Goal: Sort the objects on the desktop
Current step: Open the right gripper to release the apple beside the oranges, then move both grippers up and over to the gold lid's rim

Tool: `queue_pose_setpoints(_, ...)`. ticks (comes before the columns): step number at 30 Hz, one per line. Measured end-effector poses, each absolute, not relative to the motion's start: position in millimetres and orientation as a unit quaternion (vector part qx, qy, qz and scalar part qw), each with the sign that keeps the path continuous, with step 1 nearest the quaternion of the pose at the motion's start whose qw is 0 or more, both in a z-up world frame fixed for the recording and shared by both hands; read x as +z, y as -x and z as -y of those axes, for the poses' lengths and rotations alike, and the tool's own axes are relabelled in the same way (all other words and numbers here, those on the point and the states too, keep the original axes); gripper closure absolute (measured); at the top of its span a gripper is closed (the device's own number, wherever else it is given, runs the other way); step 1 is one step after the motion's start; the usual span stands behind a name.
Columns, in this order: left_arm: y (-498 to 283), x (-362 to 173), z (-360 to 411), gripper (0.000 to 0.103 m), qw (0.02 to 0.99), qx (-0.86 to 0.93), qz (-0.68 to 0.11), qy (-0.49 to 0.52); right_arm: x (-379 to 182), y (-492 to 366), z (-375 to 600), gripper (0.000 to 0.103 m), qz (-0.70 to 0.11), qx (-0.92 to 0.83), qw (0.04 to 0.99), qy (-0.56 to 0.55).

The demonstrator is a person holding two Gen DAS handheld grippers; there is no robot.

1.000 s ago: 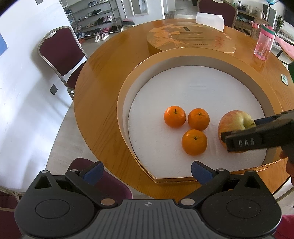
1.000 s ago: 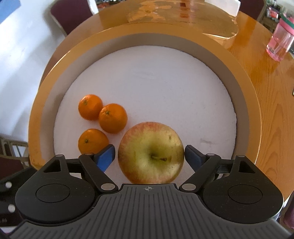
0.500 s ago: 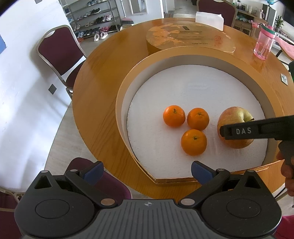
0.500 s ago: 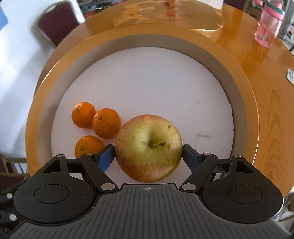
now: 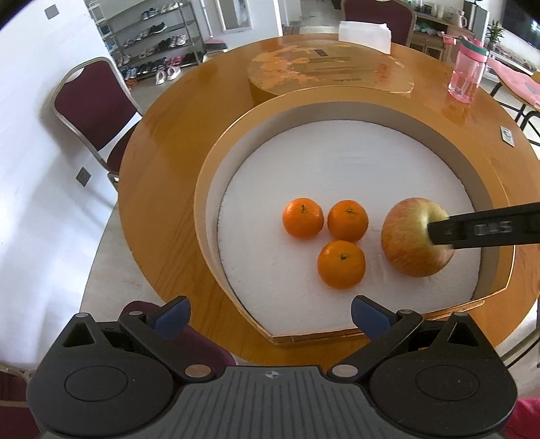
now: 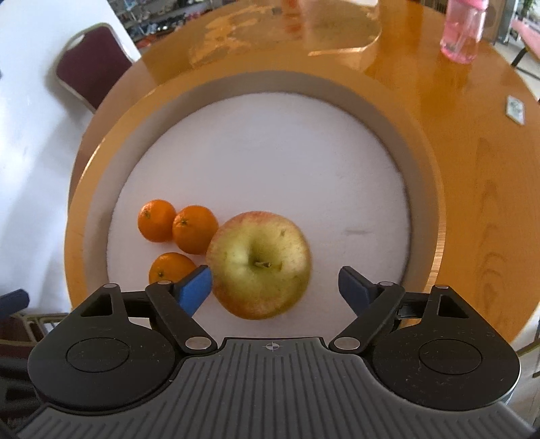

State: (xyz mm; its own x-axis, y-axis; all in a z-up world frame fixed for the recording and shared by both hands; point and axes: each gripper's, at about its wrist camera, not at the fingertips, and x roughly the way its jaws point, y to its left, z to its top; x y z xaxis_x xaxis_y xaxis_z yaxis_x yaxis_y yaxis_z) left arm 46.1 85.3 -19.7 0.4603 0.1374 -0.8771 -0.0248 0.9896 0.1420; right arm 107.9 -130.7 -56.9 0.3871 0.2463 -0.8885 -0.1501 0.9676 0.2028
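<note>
A big yellow-red apple (image 6: pixel 260 263) rests stem up on the white foam floor of the round gold-rimmed tray (image 6: pixel 425 189). My right gripper (image 6: pixel 275 287) straddles it. The jaws have just been opening: the left pad is close beside the apple and the right pad stands clear of it. In the left wrist view one right finger (image 5: pixel 479 229) crosses the apple (image 5: pixel 408 239). Three oranges (image 5: pixel 302 217) (image 5: pixel 347 220) (image 5: pixel 341 264) sit in a cluster left of the apple. My left gripper (image 5: pixel 270 315) hovers open over the tray's near rim (image 5: pixel 209 189), holding nothing.
The tray stands on a round wooden table. Behind it lies a round gold lid (image 5: pixel 330 67) with a white napkin stack (image 5: pixel 364 30) beyond. A pink bottle (image 5: pixel 467 76) stands at the far right, a small card (image 5: pixel 507 133) near it. A maroon chair (image 5: pixel 94 111) stands at the left.
Half a second ago the right pads pressed the apple on both sides; now the right pad is off it. The right gripper has risen a little and rolled. The left gripper stayed put.
</note>
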Motion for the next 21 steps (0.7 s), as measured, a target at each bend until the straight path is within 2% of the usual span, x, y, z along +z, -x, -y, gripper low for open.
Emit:
queue_pose_setpoints(9, -60, -14, -72, 0.001, 0.859, -0.002, -0.507, -0.068, -18, -89, 184, 0.016, -0.514, 0.081, 0.853, -0.041)
queue_pose_setpoints(21, -104, 43, -70, 0.001, 0.889, -0.059, -0.455, -0.012, 55, -84, 226, 0.015, -0.450, 0.013, 0.893, 0.006)
